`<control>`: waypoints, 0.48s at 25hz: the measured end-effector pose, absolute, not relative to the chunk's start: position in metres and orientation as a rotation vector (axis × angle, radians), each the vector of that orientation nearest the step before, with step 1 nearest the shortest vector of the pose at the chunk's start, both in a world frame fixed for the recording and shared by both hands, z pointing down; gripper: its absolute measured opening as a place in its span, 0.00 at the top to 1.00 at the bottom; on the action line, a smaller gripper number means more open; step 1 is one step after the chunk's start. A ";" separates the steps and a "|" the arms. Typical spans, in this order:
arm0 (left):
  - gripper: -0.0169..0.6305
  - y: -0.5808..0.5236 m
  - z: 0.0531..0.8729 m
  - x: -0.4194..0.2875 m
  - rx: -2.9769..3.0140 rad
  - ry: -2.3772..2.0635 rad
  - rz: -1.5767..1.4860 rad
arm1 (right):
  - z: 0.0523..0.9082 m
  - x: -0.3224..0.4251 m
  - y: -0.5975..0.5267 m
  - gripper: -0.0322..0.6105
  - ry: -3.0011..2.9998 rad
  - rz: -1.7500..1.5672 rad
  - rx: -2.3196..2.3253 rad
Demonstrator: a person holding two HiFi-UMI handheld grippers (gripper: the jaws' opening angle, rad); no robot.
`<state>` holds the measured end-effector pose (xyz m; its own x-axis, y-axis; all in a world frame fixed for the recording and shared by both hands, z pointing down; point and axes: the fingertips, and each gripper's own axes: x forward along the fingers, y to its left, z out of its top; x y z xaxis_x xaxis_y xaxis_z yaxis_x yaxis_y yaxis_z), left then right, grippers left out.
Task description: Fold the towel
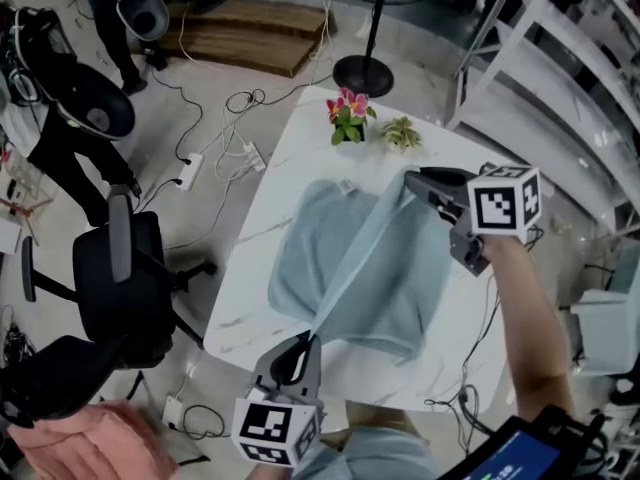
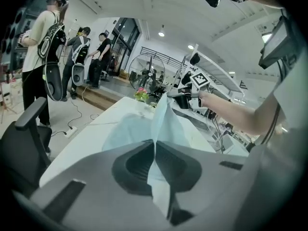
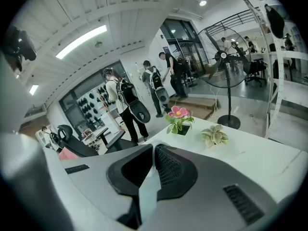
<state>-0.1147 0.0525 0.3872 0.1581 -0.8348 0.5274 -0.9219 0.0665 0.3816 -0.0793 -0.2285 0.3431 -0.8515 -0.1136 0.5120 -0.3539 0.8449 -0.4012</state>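
Observation:
A pale blue towel [image 1: 330, 268] lies on the white marble table [image 1: 255, 238], with its right half lifted into a taut sheet. My left gripper [image 1: 308, 346] is shut on the towel's near corner at the table's front. At the far right, my right gripper [image 1: 410, 180] is shut on the towel's far corner, held above the table. In the left gripper view the towel [image 2: 163, 124] rises from between the jaws toward the right gripper [image 2: 185, 96]. A strip of towel [image 3: 147, 189] shows pinched between the jaws in the right gripper view.
A pot of pink flowers [image 1: 347, 116] and a small pale green plant [image 1: 401, 133] stand at the table's far edge. A black office chair [image 1: 125, 273] is left of the table. A fan stand [image 1: 362, 73], floor cables and several people lie beyond.

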 end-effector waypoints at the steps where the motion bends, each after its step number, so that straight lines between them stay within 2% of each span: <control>1: 0.95 0.053 0.391 -0.119 1.765 -1.686 0.153 | 0.347 -0.086 -0.229 0.90 -2.536 0.676 0.331; 12: 0.95 0.058 0.433 -0.154 1.640 -1.643 0.146 | 0.403 -0.149 -0.233 0.88 -2.428 0.702 0.254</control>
<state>-0.1540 0.0584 0.4327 0.1524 -0.7938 0.5887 -0.8850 0.1556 0.4389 -0.1486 -0.2330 0.4027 -0.8060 -0.0178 0.5916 -0.3307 0.8426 -0.4251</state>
